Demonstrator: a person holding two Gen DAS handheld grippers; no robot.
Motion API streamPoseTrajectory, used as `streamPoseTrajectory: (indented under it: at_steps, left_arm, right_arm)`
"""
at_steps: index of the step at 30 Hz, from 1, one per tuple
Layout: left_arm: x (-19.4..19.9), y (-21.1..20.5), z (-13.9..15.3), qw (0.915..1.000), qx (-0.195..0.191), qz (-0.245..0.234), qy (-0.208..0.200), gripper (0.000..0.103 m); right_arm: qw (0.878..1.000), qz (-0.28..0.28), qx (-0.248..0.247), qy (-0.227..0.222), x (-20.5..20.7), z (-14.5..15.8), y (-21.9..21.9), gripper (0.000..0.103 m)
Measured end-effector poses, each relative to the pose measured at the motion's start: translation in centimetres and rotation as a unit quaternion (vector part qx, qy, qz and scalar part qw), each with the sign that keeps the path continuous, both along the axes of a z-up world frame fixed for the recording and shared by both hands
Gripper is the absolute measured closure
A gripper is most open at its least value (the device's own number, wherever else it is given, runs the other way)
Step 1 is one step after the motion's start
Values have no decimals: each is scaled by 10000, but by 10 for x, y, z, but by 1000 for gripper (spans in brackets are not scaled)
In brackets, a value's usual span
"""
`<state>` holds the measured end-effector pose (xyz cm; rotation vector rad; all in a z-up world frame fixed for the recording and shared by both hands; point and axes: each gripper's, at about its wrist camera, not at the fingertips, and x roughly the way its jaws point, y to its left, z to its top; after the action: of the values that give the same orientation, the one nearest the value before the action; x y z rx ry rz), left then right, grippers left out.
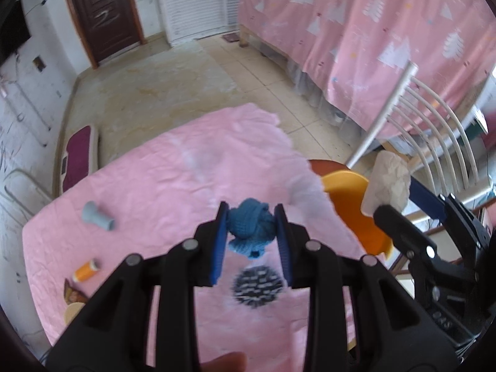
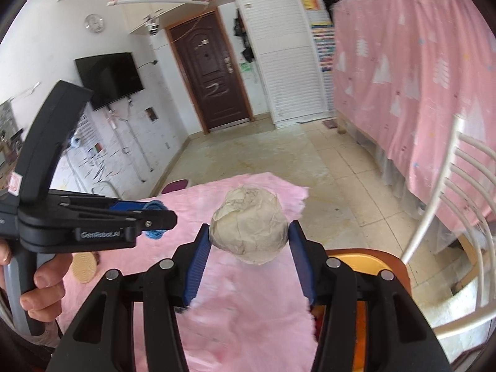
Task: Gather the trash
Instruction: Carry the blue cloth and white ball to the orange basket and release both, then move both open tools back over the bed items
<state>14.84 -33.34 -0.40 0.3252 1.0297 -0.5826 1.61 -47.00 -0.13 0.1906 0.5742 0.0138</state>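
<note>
My left gripper (image 1: 251, 228) is shut on a blue knitted ball (image 1: 250, 221) and holds it above the pink-covered table (image 1: 173, 167). It also shows in the right wrist view (image 2: 155, 218), at the left, with the blue ball (image 2: 154, 207) peeking out. My right gripper (image 2: 249, 238) is shut on a crumpled ball of whitish paper (image 2: 249, 224), held above the table's right side. That paper ball (image 1: 389, 181) shows at the right of the left wrist view. An orange bin (image 1: 356, 204) stands beside the table's right edge, below the paper ball; it also shows in the right wrist view (image 2: 362, 262).
On the table lie a grey funnel-shaped piece (image 1: 97, 215), an orange pill bottle (image 1: 86, 269), a spiky black-and-white ball (image 1: 258, 286) and a round woven coaster (image 2: 83, 266). A white chair (image 1: 434, 130) stands at the right, with a pink curtain (image 1: 372, 31) behind.
</note>
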Motion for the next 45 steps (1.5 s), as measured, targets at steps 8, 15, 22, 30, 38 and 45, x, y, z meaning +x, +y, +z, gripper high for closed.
streamPoseTrajectory:
  at_steps: [8,15,22,30,38,45]
  left_arm:
    - [-20,-45,-4,9985,-115,-536,88,75]
    - [-34,-72,-4,9946,-406,-922,255,75]
    - [-48,-94,-7,9895,-543,-1270,423,70]
    - [-46,-91,-8,9900,-581,-1193,488,55]
    - [-37,-58,0,9909,-819,-922,542,55]
    - [-29,-19,11,9907,-1082,-657,495,55]
  right_arm:
    - [9987,-475,175,57,-16,-15,-51,62]
    - [9963,-783,332,117,-27,-30,-79,62]
    - [9946,-928,438,171,-31,-41,-97,62]
    - [9941,-936,435,328,-26,-48,-96,61]
    - [9948,-886,329,381,-16,-45,-83,59]
    - [9966,-707,157,400,-2,-35,-56,59]
